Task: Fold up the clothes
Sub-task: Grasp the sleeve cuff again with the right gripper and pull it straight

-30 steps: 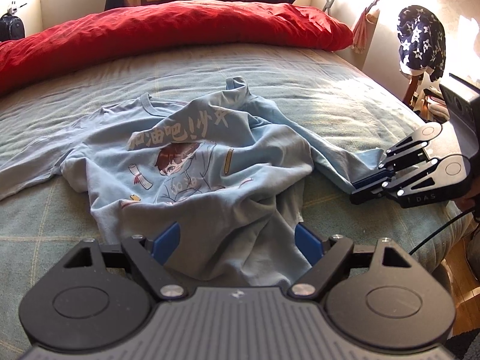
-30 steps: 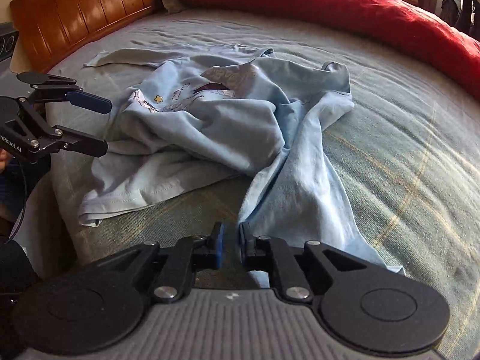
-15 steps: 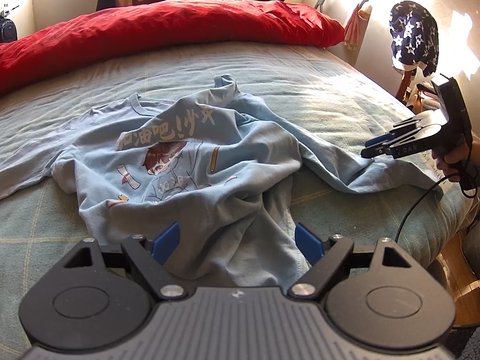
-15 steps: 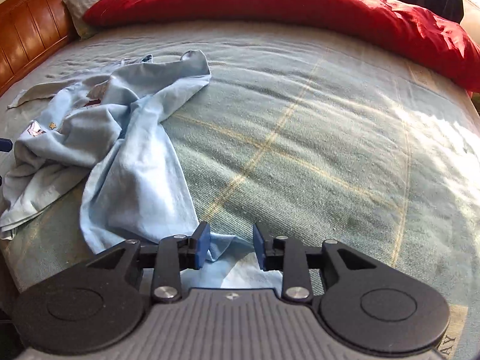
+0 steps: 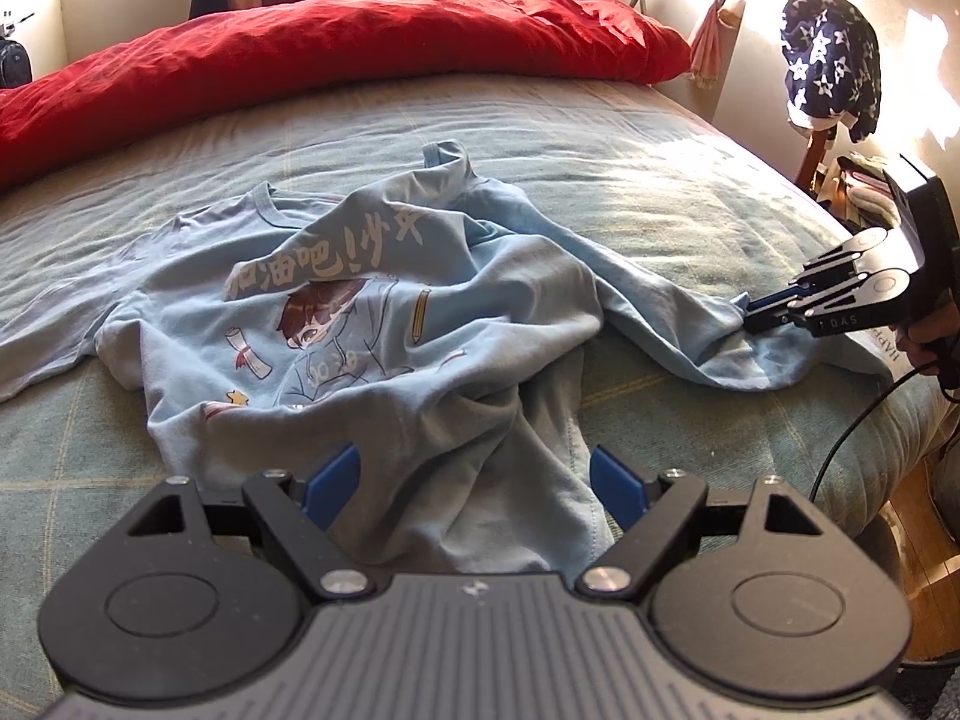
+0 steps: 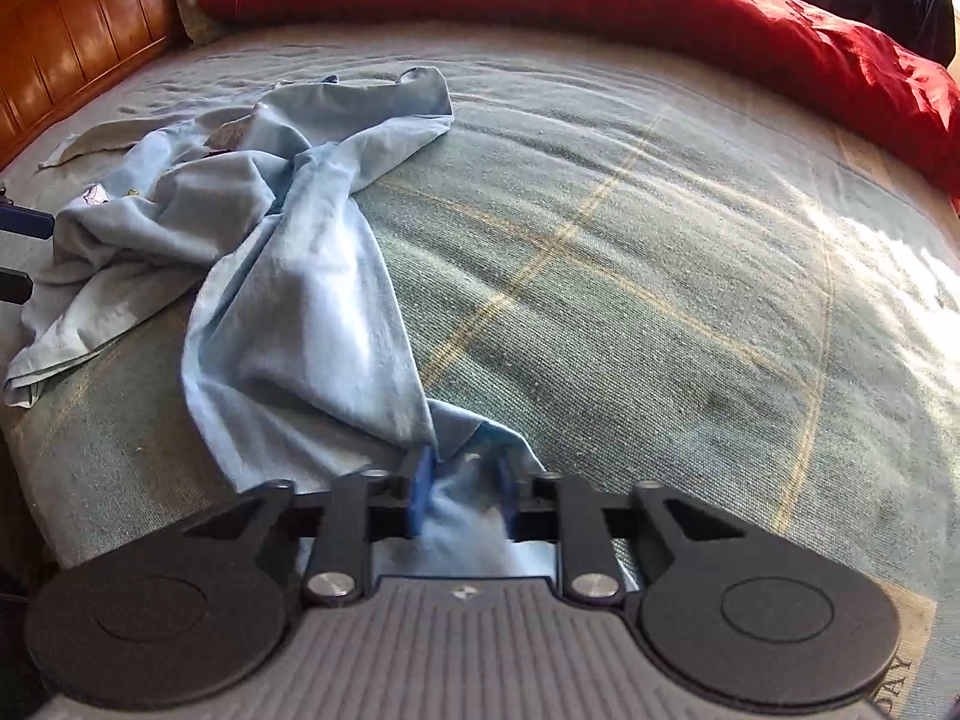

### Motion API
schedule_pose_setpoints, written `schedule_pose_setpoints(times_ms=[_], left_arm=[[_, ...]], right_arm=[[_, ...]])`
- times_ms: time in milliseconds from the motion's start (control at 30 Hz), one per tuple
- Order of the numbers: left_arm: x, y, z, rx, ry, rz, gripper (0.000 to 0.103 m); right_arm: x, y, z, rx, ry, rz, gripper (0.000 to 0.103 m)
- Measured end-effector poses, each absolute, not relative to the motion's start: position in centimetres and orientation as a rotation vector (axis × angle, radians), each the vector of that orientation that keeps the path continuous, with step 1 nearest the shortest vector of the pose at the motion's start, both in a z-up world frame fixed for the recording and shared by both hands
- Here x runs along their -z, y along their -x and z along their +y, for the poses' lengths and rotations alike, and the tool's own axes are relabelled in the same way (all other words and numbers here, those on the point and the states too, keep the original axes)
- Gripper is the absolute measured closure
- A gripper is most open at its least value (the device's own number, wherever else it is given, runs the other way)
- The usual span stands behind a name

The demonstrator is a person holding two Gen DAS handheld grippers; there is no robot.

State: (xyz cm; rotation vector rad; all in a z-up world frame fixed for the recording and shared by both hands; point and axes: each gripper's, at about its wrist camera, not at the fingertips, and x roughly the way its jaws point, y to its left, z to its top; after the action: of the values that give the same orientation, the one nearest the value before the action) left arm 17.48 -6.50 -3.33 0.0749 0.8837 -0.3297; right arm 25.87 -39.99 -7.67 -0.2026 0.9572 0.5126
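Note:
A light blue long-sleeved shirt (image 5: 372, 324) with a cartoon print lies crumpled on the bed (image 5: 630, 180). My left gripper (image 5: 474, 468) is open over the shirt's near hem, and its blue pads stand wide on either side of the cloth without pressing it. At the bed's right edge my right gripper (image 5: 750, 315) is shut on the end of the shirt's sleeve. In the right wrist view the sleeve (image 6: 300, 300) runs from the bunched body down into that gripper (image 6: 462, 468), with cloth between its blue pads. The left gripper (image 6: 18, 255) shows at the far left edge.
A red duvet (image 5: 360, 54) lies along the far side of the bed, with a wooden headboard (image 6: 60, 48) at one end. A star-patterned garment (image 5: 831, 72) hangs beside the bed. A hand (image 5: 936, 342) and a cable (image 5: 852, 438) are at the right edge, above the wooden floor.
My right gripper moved out along the sleeve to the bed's right edge, opened, then shut on the sleeve's end. The sleeve now lies stretched out to the right. The left gripper has stayed put.

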Motion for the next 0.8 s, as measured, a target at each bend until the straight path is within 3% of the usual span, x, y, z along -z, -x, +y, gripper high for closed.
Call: schedule_pose_setpoints(times_ms=[267,700,800], left_arm=[[2.8,-17.2,-6.5,0.331,-0.081,0.87,0.019],[2.6,-17.2,-6.2,0.324,-0.083,0.869,0.019],[2.6,-17.2,-6.0,0.323,-0.081,0.867,0.019]], right_arm=[[4.5,-27.1,-42.0,-0.307,0.266,0.857,0.101],[5.8,-31.8,-50.8,0.084,0.301,0.927,0.103],[5.5,-32.0,-52.5,0.049,0.198,0.94,0.103]])
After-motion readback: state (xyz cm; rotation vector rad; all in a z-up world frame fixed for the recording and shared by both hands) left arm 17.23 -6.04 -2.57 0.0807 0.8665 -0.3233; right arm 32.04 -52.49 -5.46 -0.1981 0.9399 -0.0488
